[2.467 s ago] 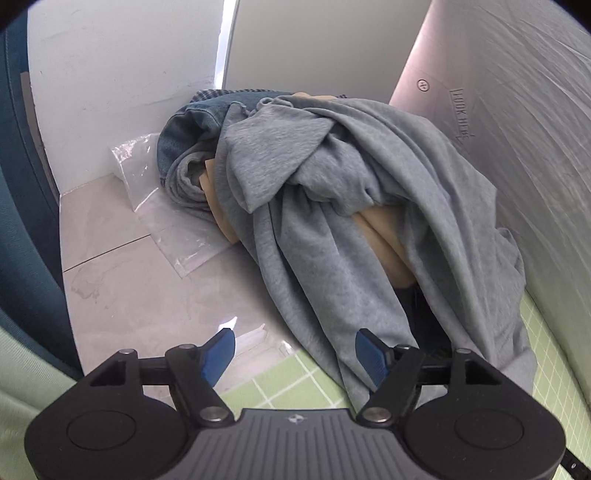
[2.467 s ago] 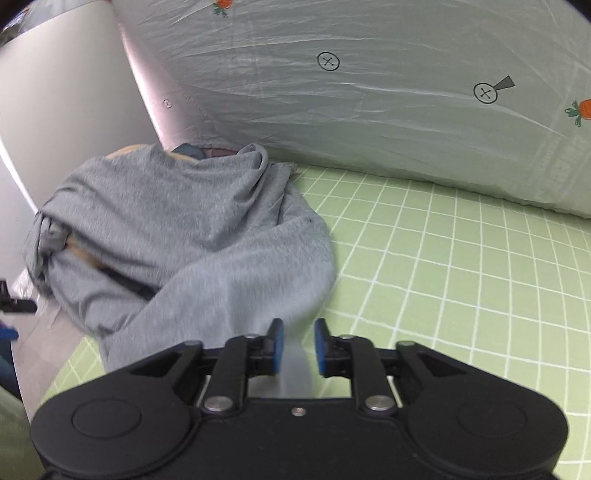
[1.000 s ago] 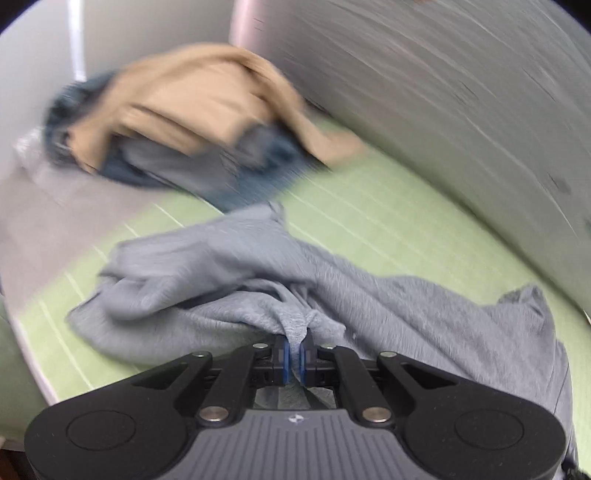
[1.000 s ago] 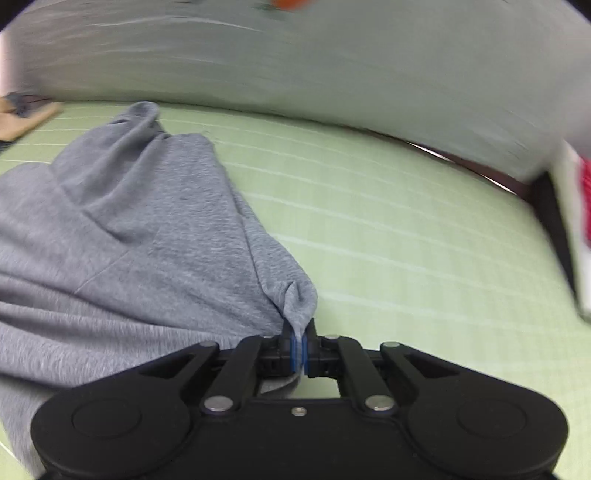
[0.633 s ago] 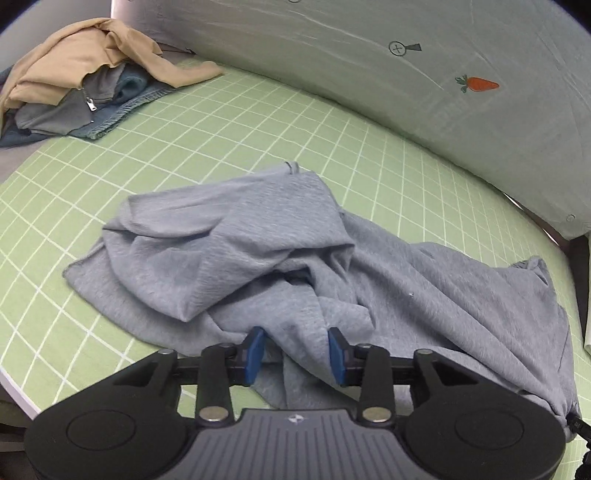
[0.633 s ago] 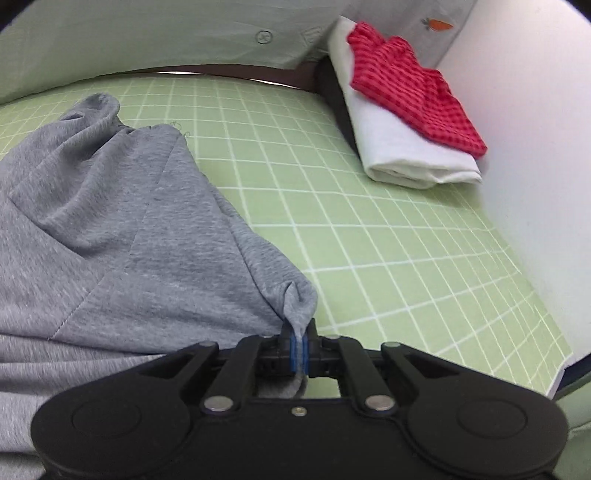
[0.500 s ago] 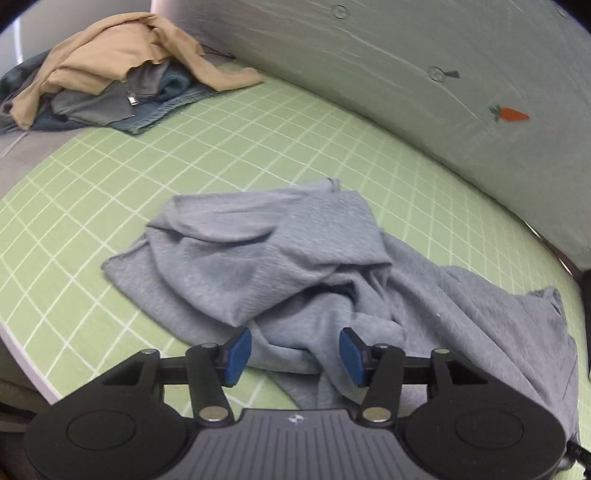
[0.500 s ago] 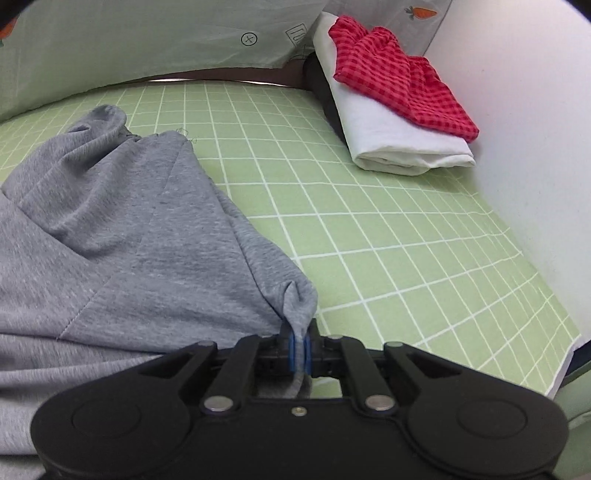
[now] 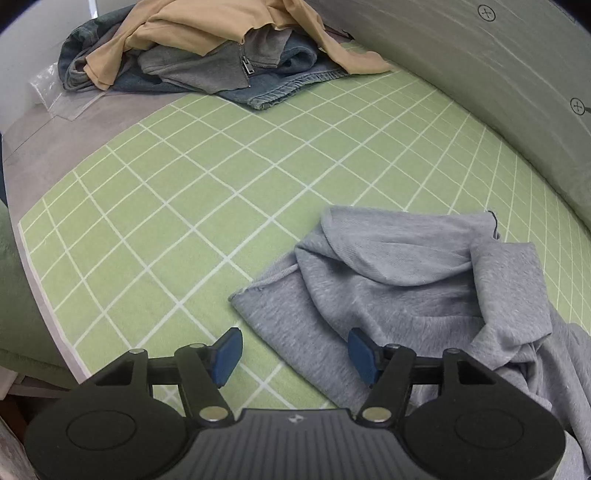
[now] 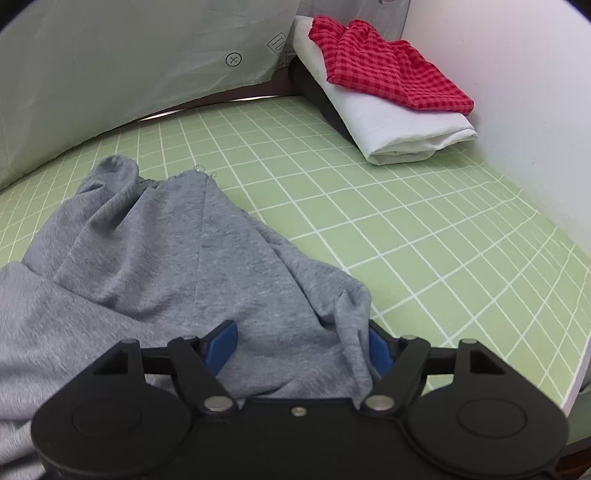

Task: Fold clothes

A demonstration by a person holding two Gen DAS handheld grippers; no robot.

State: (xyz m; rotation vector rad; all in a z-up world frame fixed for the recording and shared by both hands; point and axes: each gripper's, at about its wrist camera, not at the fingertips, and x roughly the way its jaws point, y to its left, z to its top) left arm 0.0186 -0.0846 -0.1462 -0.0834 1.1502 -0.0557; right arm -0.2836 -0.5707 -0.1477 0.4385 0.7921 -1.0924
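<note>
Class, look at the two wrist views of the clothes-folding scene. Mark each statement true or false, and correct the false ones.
1. The grey garment lies crumpled on the green checked mat. True.
2. The right gripper is clamped shut on the cloth. False: its jaws stand open, just opened, with cloth lying loose between them.
3. A red checked cloth rests on a folded white cloth. True.
4. The left gripper grips the tan garment. False: it is open, and that garment sits on the far pile.
</note>
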